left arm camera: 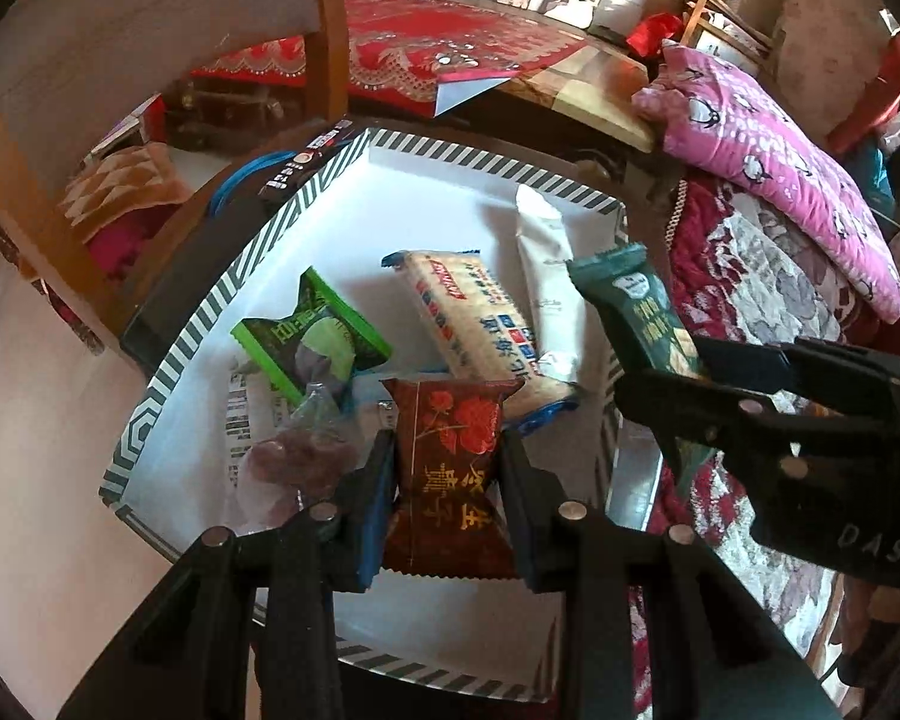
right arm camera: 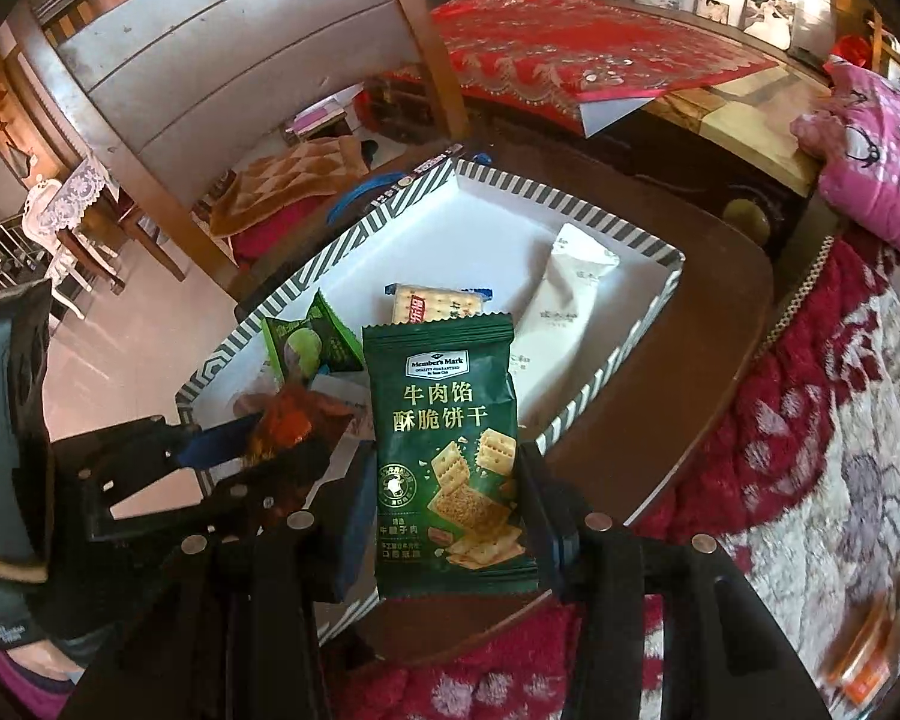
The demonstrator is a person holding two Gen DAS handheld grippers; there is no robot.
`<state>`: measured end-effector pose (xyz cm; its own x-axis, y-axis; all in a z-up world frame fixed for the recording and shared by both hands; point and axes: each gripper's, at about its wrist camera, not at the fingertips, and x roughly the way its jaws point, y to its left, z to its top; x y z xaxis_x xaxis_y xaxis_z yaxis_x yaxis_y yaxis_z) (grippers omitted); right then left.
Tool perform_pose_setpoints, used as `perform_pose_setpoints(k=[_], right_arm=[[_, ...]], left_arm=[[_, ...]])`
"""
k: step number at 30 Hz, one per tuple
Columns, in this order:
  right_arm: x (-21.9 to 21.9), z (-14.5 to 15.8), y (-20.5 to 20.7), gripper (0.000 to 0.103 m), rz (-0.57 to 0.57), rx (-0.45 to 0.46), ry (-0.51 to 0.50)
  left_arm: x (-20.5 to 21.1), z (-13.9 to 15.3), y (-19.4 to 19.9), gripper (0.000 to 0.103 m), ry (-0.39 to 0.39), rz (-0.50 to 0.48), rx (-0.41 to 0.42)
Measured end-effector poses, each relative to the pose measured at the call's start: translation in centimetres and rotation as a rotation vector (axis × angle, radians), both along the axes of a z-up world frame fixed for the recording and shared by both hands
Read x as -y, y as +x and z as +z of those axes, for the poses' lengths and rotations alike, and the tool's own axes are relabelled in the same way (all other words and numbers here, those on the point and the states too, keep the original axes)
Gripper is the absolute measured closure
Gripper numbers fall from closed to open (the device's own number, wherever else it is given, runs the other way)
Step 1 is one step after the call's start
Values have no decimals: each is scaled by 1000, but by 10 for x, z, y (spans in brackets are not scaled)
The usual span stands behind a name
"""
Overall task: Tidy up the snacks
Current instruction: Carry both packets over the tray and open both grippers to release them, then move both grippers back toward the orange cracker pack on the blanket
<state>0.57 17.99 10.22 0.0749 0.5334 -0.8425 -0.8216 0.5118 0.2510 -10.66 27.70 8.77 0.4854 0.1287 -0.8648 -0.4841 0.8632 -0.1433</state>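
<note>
A white box with a striped rim (left arm camera: 222, 294) (right arm camera: 570, 198) stands on a dark round table. In it lie a light green packet (left arm camera: 312, 336) (right arm camera: 306, 348), a cracker pack (left arm camera: 468, 318) (right arm camera: 426, 303), a white sachet (left arm camera: 546, 276) (right arm camera: 564, 300) and a clear bag of purple sweets (left arm camera: 294, 456). My left gripper (left arm camera: 444, 468) (right arm camera: 252, 444) is shut on a dark red packet (left arm camera: 450, 468) (right arm camera: 294, 420) above the box's near part. My right gripper (right arm camera: 444, 480) (left arm camera: 678, 372) is shut on a dark green biscuit packet (right arm camera: 450, 450) (left arm camera: 636, 312) over the box's right rim.
The dark round table (right arm camera: 720, 312) borders a flowered red-and-white blanket (right arm camera: 810, 450) on the right. A pink pillow (left arm camera: 780, 168) lies behind it. A wooden chair (right arm camera: 210, 60) stands at the left, and a red cloth (left arm camera: 450, 42) covers the far table.
</note>
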Motion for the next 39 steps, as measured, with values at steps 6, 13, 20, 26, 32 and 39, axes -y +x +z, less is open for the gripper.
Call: perform_pose_setpoints(k=[6, 13, 20, 26, 32, 39], right_arm=[[-20, -12, 8, 54, 10, -17, -18], [-43, -25, 16, 54, 18, -33, -40], [-62, -39, 25, 54, 13, -58, -57], [-70, -44, 32, 49, -17, -97, -38], [-59, -33, 30, 46, -31, -90, -6], [-14, -15, 27, 38, -91, -68, 42]], left_arm=[[-4, -8, 1, 71, -1, 9, -14], [-11, -17, 2, 71, -11, 26, -30], [-12, -21, 4, 71, -4, 24, -37], [-11, -22, 6, 70, 0, 35, -46], [-10, -22, 6, 55, -3, 59, -49], [0, -11, 2, 30, 14, 68, -25]])
